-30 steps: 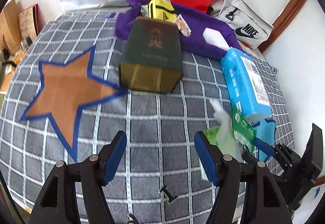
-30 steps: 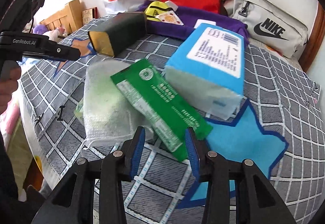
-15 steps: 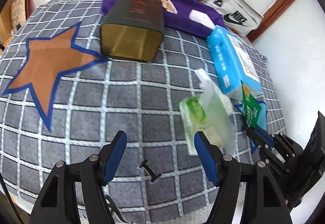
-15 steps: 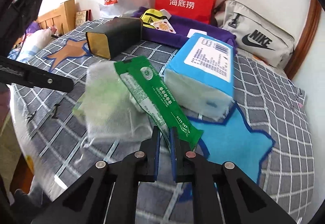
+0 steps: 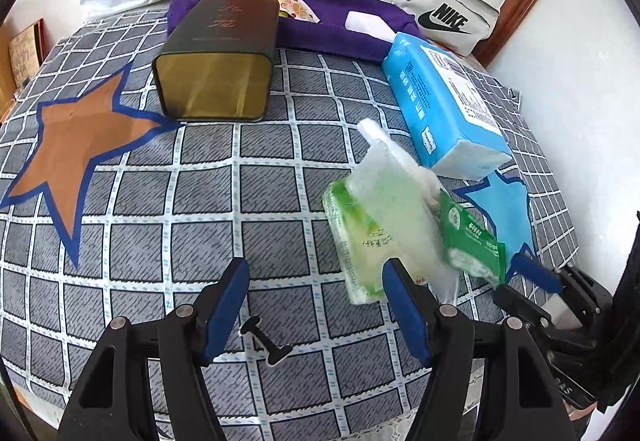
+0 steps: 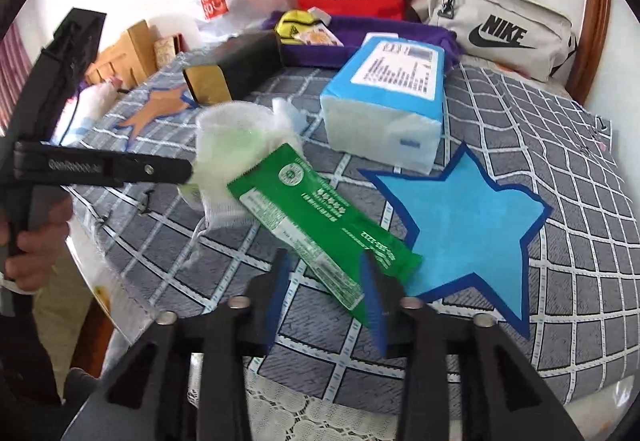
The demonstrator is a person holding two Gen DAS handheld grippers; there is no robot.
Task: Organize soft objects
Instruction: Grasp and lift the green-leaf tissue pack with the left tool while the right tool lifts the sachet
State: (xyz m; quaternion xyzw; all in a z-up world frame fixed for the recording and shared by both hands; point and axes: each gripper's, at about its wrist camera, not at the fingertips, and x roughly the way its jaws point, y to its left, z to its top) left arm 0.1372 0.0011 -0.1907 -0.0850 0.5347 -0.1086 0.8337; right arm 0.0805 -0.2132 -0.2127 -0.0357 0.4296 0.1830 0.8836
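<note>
Right gripper (image 6: pixel 326 281), jaws just reopened, straddles the near end of the green packet (image 6: pixel 320 225) without pinching it; the packet lies just left of the blue star (image 6: pixel 460 217). Left gripper (image 5: pixel 316 305) is released, empty. Close squarely on the packet's edge before lifting.

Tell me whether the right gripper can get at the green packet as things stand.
Probably yes. The right gripper has just been opening, and the near end of the green packet lies between its fingers with nothing on top of it. The gauze pouch lies behind and beside it, out of the way.
</note>
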